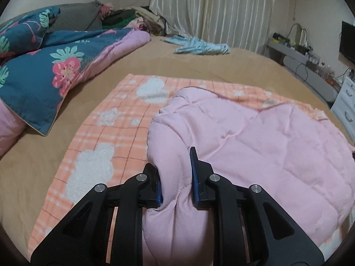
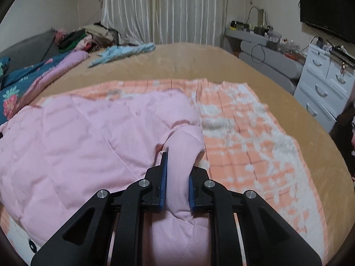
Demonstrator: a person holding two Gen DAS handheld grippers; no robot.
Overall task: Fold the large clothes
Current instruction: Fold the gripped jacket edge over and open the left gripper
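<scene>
Garment: a large pink quilted garment (image 1: pixel 255 144), padded, with an orange plaid fleece outer face (image 1: pixel 106 133) bearing white fluffy patches; it fills the lower and middle part of both wrist views, spread on the tan bed (image 1: pixel 210 66).
Left gripper (image 1: pixel 176 177): fingers narrowed onto a thick roll of the pink lining at the lower centre of the left view; the fabric bulges between the blue pads.
Right gripper (image 2: pixel 177 182): fingers likewise clamped on a bunched fold of pink lining, lower centre of the right view.
Handling, as a judgement: soft, bulky, springy rather than heavy; the padding likely compresses and could creep out of a shallow pinch, and the smooth lining looks slippery.
Where to hold: deep across a rolled edge, both layers together.
Also on the bed: a floral duvet (image 1: pixel 44 66) at the left, a light blue cloth (image 1: pixel 199 47) near the curtain (image 1: pixel 210 6).
</scene>
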